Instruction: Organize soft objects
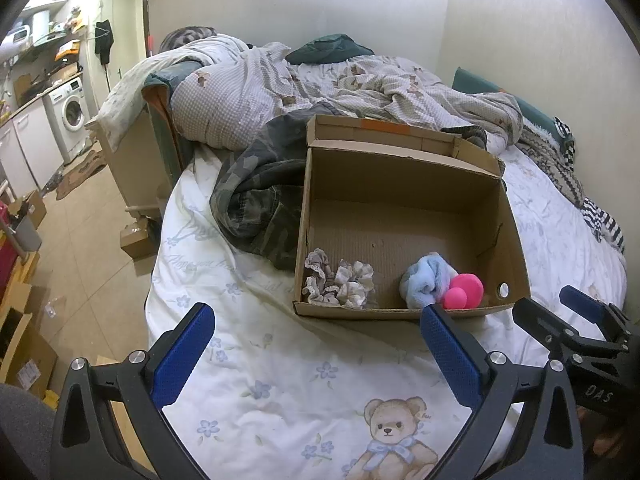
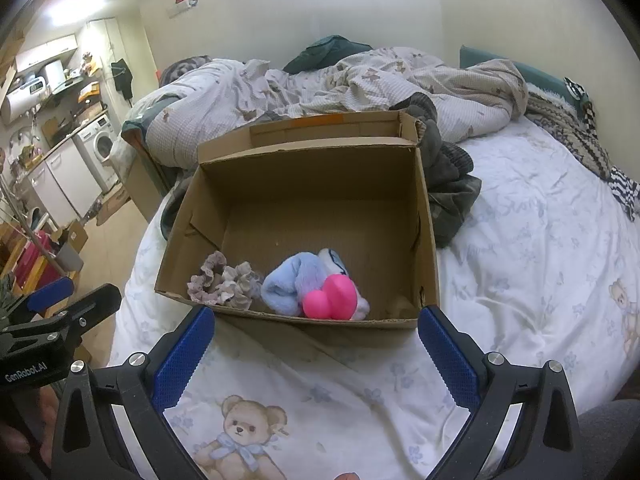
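An open cardboard box [image 1: 404, 216] [image 2: 304, 184] stands on the bed. In its near part lie two frilly beige scrunchies [image 1: 340, 282] [image 2: 224, 280], a light blue plush toy [image 1: 426, 280] [image 2: 292, 286] and a pink soft toy [image 1: 462, 290] [image 2: 330, 296]. My left gripper [image 1: 316, 334] is open and empty, just short of the box's near wall. My right gripper [image 2: 316, 338] is open and empty, also in front of the box. The right gripper shows at the right edge of the left wrist view [image 1: 576, 312]; the left gripper shows at the left edge of the right wrist view [image 2: 60, 304].
The bed has a white sheet with teddy bear prints [image 1: 280, 380] [image 2: 520, 240]. A camouflage garment [image 1: 256, 200] [image 2: 452, 192] lies behind the box. A crumpled duvet [image 1: 280, 88] covers the far bed. The floor with boxes [image 1: 24, 344] and a washing machine [image 1: 72, 114] lie to the left.
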